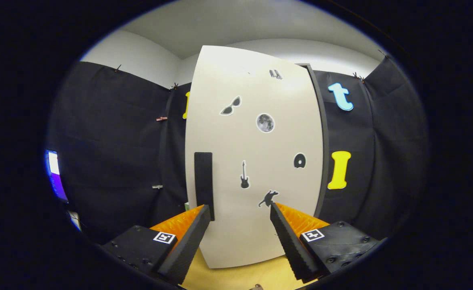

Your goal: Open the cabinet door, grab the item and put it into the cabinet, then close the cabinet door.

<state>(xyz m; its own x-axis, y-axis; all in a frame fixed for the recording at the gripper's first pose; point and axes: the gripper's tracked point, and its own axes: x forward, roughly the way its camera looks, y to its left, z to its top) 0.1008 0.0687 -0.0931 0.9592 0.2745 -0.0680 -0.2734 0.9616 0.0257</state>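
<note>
A tall white cabinet door (256,161) with small black stickers fills the space straight ahead of me. It stands closed against the dark frame on its right side. A black vertical handle (203,183) sits near the door's left edge, just above my left fingertip. My gripper (240,211) is open, with nothing between its two black-padded orange fingers (190,237). The fingertips hang close to the lower part of the door, apart from it. The item for the cabinet is hidden from me.
A yellow wooden tabletop (244,276) lies under the fingers and carries the cabinet. Black cloth walls stand to the left and right of the cabinet. A lit screen (55,175) glows at the far left.
</note>
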